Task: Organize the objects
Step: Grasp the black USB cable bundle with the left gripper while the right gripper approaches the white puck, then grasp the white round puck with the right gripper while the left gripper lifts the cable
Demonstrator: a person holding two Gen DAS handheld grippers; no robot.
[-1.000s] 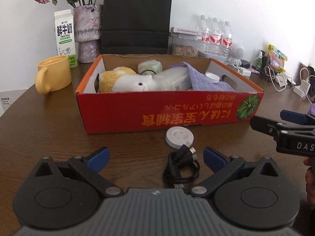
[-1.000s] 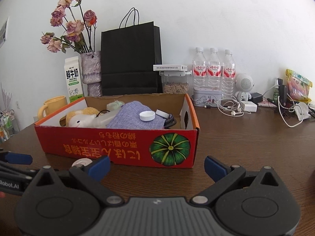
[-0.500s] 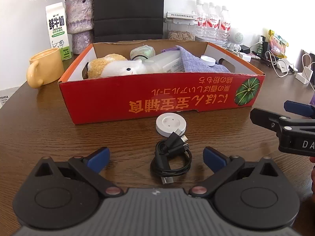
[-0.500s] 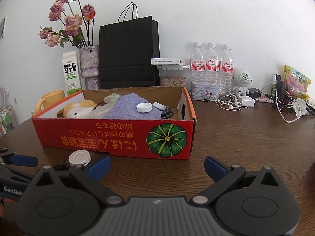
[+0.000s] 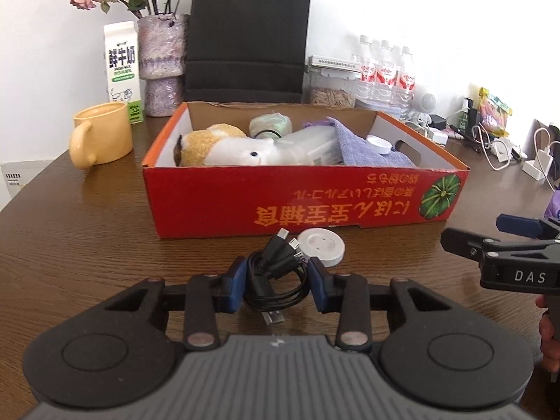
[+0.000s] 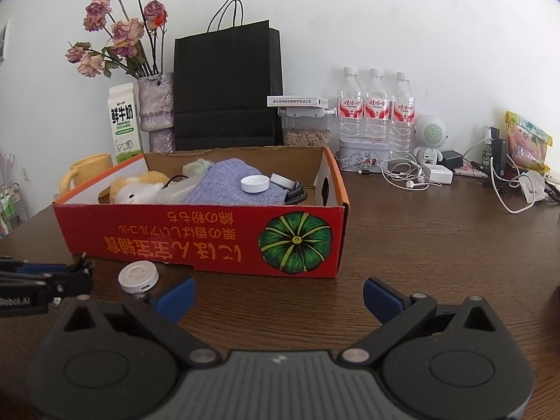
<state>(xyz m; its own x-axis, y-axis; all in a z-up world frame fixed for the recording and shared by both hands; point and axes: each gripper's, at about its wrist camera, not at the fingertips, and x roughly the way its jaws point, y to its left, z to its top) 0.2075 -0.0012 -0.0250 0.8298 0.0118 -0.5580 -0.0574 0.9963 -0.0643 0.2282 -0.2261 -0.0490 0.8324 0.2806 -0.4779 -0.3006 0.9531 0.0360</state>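
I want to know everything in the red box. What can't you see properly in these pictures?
- Plush toy: lower body hidden behind the red box front wall, both views.
- White bottle: partly under the purple cloth, left wrist view.
- Black cable in the box: mostly hidden behind the cloth and wall, right wrist view.

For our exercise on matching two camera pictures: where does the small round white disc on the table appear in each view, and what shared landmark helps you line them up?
Left wrist view: the white disc lies at centre, just in front of the red box, right of the black cable.
Right wrist view: the disc lies lower left, before the box's front wall.
Shared landmark: the green pumpkin picture on the box front.
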